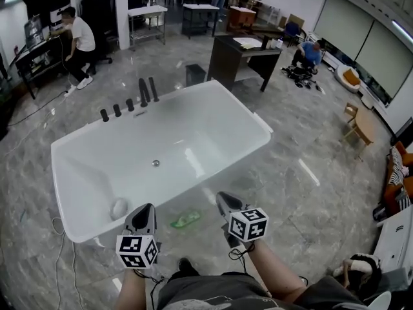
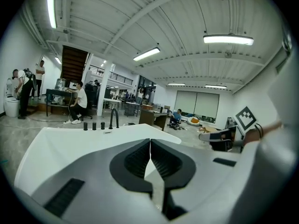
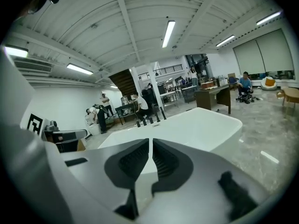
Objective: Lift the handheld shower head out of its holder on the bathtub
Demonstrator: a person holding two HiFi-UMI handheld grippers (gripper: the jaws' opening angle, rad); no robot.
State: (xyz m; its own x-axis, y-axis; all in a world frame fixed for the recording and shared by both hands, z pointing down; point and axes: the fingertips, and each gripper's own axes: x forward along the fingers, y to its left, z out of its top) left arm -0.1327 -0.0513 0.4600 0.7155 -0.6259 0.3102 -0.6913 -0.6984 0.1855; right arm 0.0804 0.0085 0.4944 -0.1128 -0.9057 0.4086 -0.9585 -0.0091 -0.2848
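white bathtub (image 1: pixel 193 128) on the grey marbled floor (image 1: pixel 310 141) of an open workshop. left gripper (image 1: pixel 145 208) and right gripper (image 1: pixel 223 197) at the near rim, jaws closed and empty. handheld shower head (image 1: pixel 104 115) seated among black fittings on the far rim, well apart.

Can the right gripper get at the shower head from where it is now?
Probably not: the shower head stands across the tub on its far rim, and the right gripper is shut.
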